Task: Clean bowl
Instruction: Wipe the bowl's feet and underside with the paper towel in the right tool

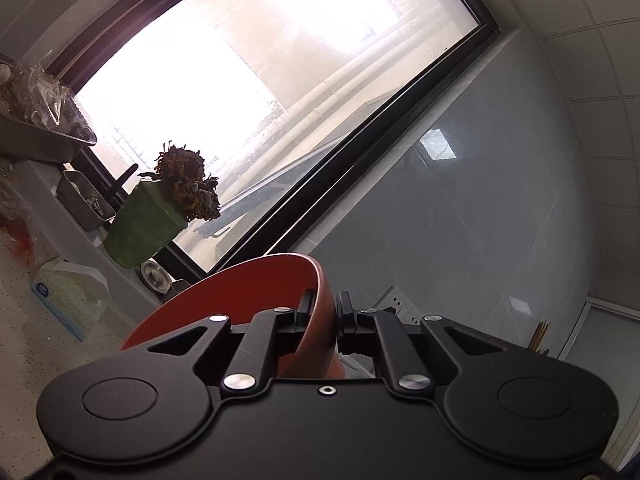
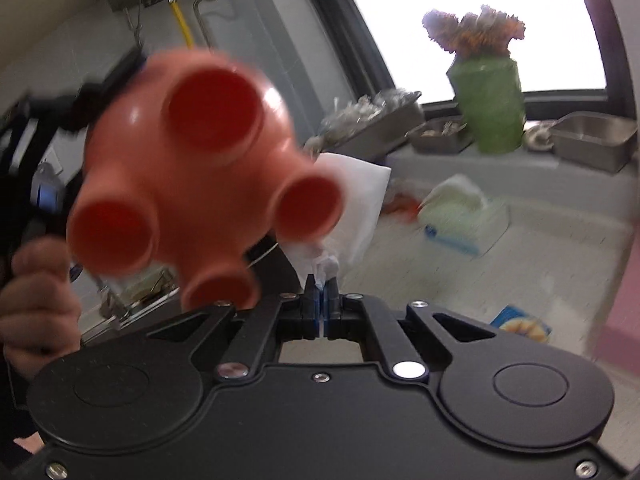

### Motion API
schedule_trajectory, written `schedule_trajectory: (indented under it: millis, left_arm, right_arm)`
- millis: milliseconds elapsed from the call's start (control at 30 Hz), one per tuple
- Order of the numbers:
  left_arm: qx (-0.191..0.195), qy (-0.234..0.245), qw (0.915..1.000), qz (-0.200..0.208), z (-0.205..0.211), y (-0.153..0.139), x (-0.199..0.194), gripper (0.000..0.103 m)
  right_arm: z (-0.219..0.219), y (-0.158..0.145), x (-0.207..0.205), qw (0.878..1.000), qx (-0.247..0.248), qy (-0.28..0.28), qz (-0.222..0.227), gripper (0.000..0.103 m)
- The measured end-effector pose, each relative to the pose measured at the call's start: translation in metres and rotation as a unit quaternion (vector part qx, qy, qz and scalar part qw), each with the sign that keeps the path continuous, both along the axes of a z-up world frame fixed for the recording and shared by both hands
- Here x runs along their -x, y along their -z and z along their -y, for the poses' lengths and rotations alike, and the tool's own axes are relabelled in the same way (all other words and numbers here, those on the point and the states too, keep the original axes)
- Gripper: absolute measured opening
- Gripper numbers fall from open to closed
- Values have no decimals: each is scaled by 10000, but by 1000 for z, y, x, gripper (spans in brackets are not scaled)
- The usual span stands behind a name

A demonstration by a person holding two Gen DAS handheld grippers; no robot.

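Observation:
My left gripper (image 1: pixel 326 308) is shut on the rim of a red bowl (image 1: pixel 240 300), one finger inside the wall and one outside, with the bowl tipped on its side. The right wrist view shows the same bowl (image 2: pixel 188 160) from below, blurred, with several round feet on its underside, up at the left. My right gripper (image 2: pixel 321 292) is shut on a crumpled corner of a white tissue (image 2: pixel 352 196), which stands up from the fingertips just right of the bowl. A person's hand (image 2: pixel 36 300) at the left edge holds the other gripper's handle.
A green pot of dried flowers (image 2: pixel 488 108) and steel trays (image 2: pixel 592 140) stand on the sill under a large window (image 1: pixel 280 80). A tissue box (image 2: pixel 464 216) lies on the speckled counter (image 2: pixel 520 280). A pink surface (image 2: pixel 624 280) borders the right edge.

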State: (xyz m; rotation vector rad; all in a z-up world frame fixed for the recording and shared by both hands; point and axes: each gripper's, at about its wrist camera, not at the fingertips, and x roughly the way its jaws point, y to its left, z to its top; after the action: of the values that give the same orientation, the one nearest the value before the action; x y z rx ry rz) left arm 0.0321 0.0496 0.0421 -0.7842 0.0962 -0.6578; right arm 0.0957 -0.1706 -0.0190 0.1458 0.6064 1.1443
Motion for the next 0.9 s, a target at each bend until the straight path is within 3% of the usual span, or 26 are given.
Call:
schedule_trajectory:
  millis: [267, 533, 733, 900]
  left_arm:
    - [-65, -74, 9999, 49, 0, -4, -6, 10]
    - [-139, -201, 9997, -85, -6, 7, -9, 10]
    - [-192, -191, 9995, -147, -6, 12, -8, 10]
    - [-89, -176, 9996, -208, -7, 15, -6, 10]
  right_arm:
    - [-3, 1, 22, 9989, -222, -388, -109, 2]
    - [10, -42, 55, 9916, -868, -943, 185, 2]
    - [28, -79, 59, 9851, -1377, -963, 376, 2]
    - [46, -94, 44, 9818, -1734, -662, 406, 2]
